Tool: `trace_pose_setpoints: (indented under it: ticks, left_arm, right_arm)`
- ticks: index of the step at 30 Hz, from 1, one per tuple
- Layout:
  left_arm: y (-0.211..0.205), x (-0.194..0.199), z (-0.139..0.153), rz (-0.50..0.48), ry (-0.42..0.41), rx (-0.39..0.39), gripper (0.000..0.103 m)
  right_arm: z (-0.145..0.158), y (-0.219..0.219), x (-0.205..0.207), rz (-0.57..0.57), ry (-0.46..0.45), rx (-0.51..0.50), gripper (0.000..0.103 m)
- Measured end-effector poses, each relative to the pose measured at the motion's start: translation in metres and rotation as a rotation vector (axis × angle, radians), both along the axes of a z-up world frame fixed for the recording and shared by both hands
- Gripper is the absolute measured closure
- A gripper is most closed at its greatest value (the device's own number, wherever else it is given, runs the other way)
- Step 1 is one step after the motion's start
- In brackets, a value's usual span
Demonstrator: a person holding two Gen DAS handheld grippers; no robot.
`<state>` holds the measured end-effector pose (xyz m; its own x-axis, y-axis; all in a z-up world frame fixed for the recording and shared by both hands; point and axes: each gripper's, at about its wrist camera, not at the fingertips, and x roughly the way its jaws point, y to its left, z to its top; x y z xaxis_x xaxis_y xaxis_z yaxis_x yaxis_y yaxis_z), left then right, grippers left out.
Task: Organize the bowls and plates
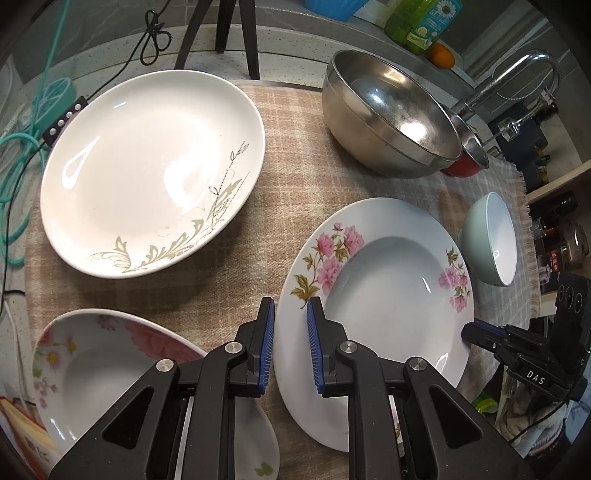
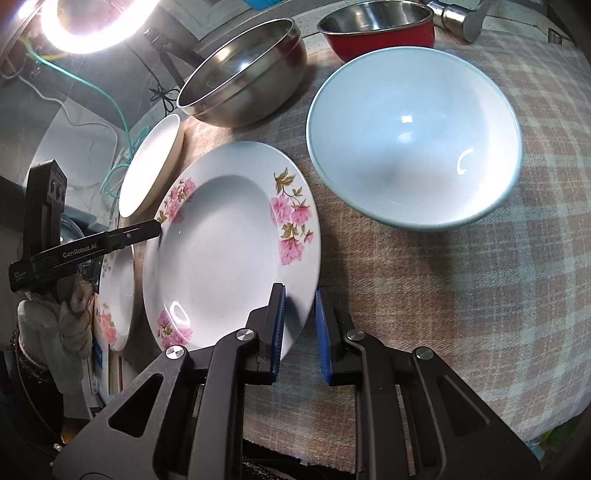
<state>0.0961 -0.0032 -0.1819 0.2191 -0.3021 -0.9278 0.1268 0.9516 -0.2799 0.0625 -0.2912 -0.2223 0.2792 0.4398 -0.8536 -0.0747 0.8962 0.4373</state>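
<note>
Now both grippers sit at opposite edges of the pink-flowered plate (image 1: 391, 295), which lies on the checked cloth (image 1: 288, 155) covering the bench. The left gripper (image 1: 291, 314) has its blue-padded fingers (image 1: 313, 332) closed on the plate's left rim, one finger over the rim and one outside it. The right gripper (image 2: 300, 306) likewise clamps the plate's right rim between its fingers (image 2: 279, 317). Beyond the plate stand a large steel bowl (image 1: 388, 114) and a red bowl (image 2: 380, 33), with a pale green bowl (image 2: 413, 136) just beside the plate. A big white plate with a grey leaf pattern (image 1: 155, 170) lies well to the left, and another floral plate (image 1: 92, 369) lies near the left gripper.
</note>
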Motion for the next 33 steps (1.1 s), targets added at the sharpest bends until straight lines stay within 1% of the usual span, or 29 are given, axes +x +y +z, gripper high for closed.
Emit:
trace_pose_setpoints:
  ticks: [20,33]
  left_arm:
    - [-0.012,-0.032,0.003,0.029,-0.009,0.022,0.087]
    - [-0.016,-0.046,0.003,0.039,-0.002,0.019,0.087]
  right_arm:
    - [0.002,-0.001,-0.004,0.072,0.027,-0.07,0.085]
    - [0.0,0.001,-0.009,0.095,0.039,-0.077,0.085]
